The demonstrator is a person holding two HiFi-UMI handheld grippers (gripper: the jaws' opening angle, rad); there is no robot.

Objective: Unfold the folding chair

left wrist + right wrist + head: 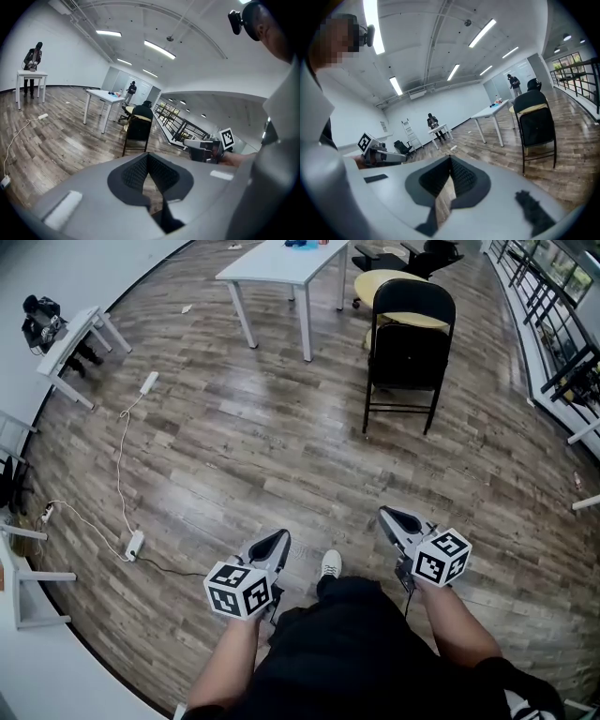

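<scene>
The black folding chair (408, 352) stands upright on the wood floor at the upper right of the head view, its seat panel hanging near vertical against the back. It also shows in the left gripper view (138, 129) and the right gripper view (536, 124), well ahead of both grippers. My left gripper (281, 538) and right gripper (386, 515) are low in the head view, far short of the chair, both shut with nothing between the jaws. The shut pads meet in each gripper's own view: left gripper (148, 155), right gripper (450, 158).
A yellow chair (386, 282) sits right behind the folding chair. A white table (281, 263) stands to its left, a small white table (70, 338) at the far left. A power strip with its cable (134, 545) lies on the floor at the left. A railing (553, 315) runs along the right.
</scene>
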